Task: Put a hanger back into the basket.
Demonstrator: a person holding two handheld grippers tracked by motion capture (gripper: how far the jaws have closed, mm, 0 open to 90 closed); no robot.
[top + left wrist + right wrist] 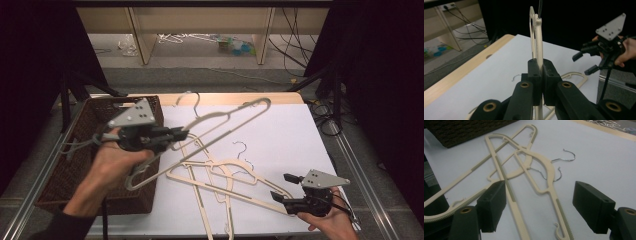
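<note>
A cream plastic hanger (220, 122) is lifted off the table, tilted, with my left gripper (182, 134) shut on its lower bar; in the left gripper view the bar (538, 45) rises between the closed jaws. Two more cream hangers (220, 175) lie crossed on the white table sheet (280, 130), their metal hooks (564, 160) pointing right. My right gripper (281, 187) hovers open at the front right, just above an end of the lying hangers (549, 192), nothing between its fingers (494, 205).
A dark wicker basket (80, 165) stands at the table's left edge, under my left hand. The wooden table edge (280, 97) runs along the back. Cables and shelf legs are on the floor beyond.
</note>
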